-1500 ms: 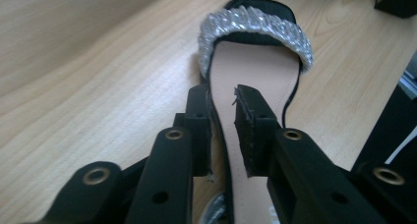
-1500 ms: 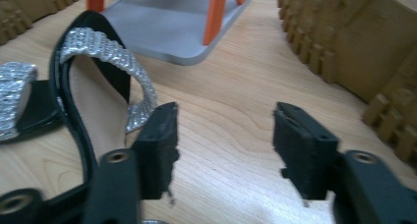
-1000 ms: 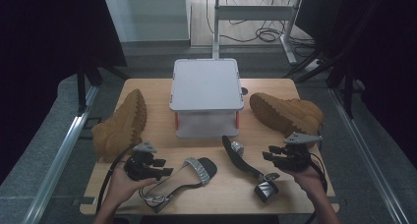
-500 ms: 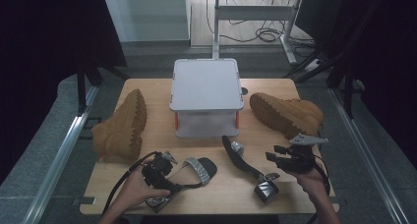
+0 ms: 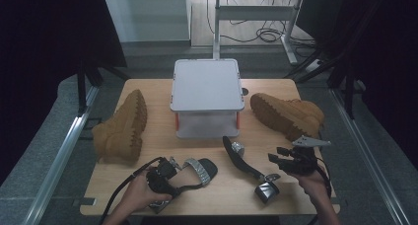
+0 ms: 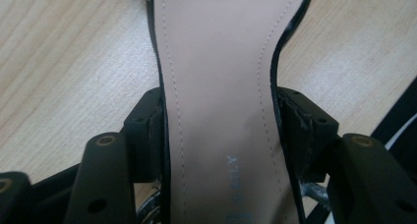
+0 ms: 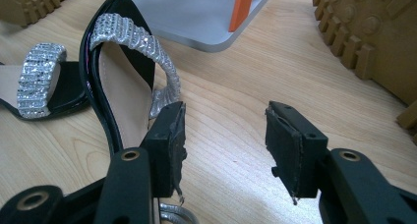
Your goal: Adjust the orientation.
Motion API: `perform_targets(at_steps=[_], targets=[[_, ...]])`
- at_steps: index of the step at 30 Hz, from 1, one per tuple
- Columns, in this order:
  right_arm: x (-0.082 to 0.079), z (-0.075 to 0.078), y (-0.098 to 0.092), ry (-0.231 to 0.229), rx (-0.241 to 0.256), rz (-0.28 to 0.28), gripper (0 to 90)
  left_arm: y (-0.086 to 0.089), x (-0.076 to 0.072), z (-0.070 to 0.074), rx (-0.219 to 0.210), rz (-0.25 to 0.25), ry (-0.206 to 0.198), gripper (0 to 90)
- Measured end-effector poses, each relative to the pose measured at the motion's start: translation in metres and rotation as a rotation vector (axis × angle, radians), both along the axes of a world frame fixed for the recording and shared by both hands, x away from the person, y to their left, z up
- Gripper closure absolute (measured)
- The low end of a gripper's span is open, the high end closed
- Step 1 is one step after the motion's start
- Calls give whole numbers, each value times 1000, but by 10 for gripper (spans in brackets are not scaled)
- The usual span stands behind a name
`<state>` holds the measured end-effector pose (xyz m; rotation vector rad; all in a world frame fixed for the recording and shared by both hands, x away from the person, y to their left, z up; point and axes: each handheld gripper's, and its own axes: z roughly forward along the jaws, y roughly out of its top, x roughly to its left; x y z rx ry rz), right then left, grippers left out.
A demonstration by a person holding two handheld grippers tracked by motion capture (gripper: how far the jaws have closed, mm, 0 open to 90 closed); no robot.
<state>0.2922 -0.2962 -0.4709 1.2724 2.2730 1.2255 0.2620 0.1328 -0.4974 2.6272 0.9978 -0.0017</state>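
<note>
The table carries a grey stand at centre rear. A tan boot lies on its side at the left; a second boot lies at the right. Two black sandals with silver straps lie along the near edge. The left sandal sits flat, and the left gripper straddles its insole waist, jaws at both edges, clasping it. The right sandal lies on its side near centre. The right gripper stands released just beside it, jaws apart over bare wood.
</note>
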Motion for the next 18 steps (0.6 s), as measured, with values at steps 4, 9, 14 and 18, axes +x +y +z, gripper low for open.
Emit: perform_targets(at_steps=[4, 9, 14, 18], targets=[[-1, -1, -2, -3, 8, -9, 498, 4, 2, 0, -1, 31, -20, 419], [-1, -2, -4, 0, 8, -17, 498, 20, 9, 1, -1, 88, -38, 421], [0, -3, -5, 4, 12, -18, 498, 40, 18, 6, -32, 145, -45, 422], [0, -3, -4, 7, 10, -17, 498, 52, 22, 7, -26, 175, -44, 422]])
